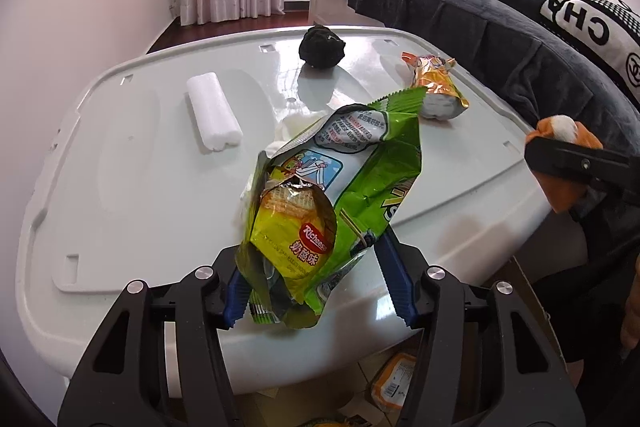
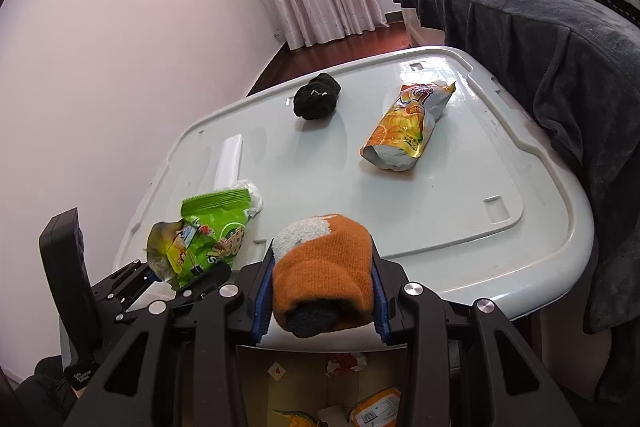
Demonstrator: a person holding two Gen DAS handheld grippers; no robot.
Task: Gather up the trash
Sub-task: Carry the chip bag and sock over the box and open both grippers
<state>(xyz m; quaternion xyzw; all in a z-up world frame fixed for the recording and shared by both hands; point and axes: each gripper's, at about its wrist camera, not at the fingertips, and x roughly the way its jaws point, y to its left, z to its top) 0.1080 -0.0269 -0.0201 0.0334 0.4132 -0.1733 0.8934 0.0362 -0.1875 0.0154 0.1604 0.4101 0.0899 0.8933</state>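
The left gripper [image 1: 316,287] has its fingers spread around the lower end of a green snack bag [image 1: 352,183], which has a yellow wrapper [image 1: 292,227] tucked in its torn mouth; whether the pads actually pinch the foil I cannot tell. The bag looks light, crinkly and slippery, so a grip across a crumpled fold near that end should hold best. The right gripper [image 2: 322,291] is clenched on an orange sock [image 2: 320,267], soft and easily squeezed. Farther off on the white lid [image 2: 500,259] lie an orange packet [image 2: 404,127], a black bundle [image 2: 316,101] and a white foam piece [image 1: 214,117].
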